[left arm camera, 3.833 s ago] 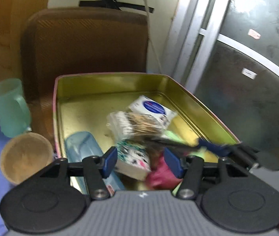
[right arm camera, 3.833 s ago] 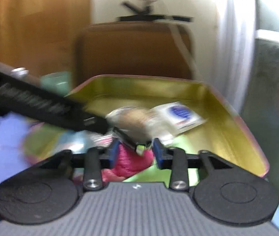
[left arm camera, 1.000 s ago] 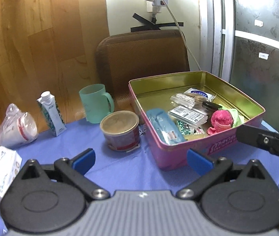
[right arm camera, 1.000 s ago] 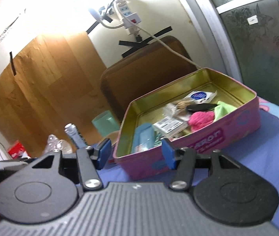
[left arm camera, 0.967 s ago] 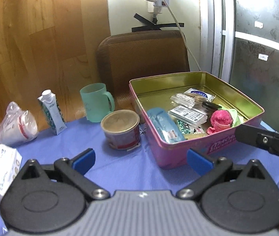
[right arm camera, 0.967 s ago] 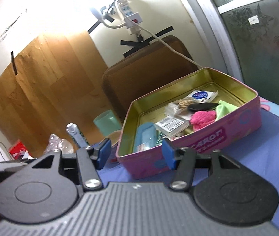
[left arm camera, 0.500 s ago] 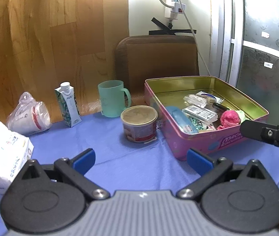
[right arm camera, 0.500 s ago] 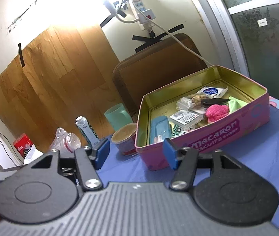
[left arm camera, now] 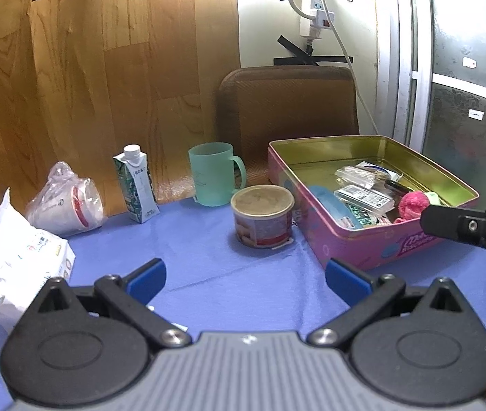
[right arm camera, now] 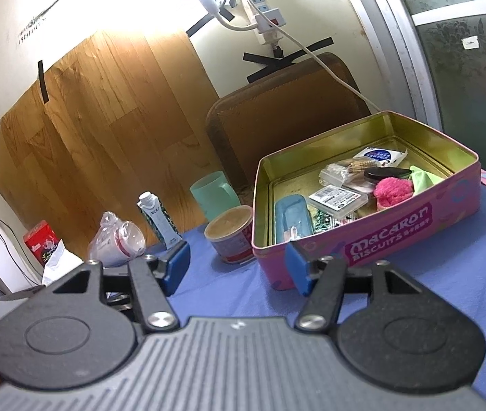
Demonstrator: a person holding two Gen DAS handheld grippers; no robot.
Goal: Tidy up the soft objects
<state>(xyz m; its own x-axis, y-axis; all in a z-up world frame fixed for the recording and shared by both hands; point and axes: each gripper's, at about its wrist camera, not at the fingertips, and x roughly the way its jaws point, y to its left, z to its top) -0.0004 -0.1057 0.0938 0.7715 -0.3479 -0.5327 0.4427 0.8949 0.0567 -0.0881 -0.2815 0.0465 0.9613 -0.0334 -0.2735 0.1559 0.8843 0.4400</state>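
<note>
Pink rectangular biscuit tin, soft items inside: ahead-right of both grippers, long axis receding. Right gripper nearer, empty, jaws apart. Left gripper wide, empty.

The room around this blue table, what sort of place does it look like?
Probably a lived-in home corner, not a lab. A power strip is taped to the wall, a brown chair stands behind the table, and a biscuit tin, a mug and a drink carton sit on it.
</note>
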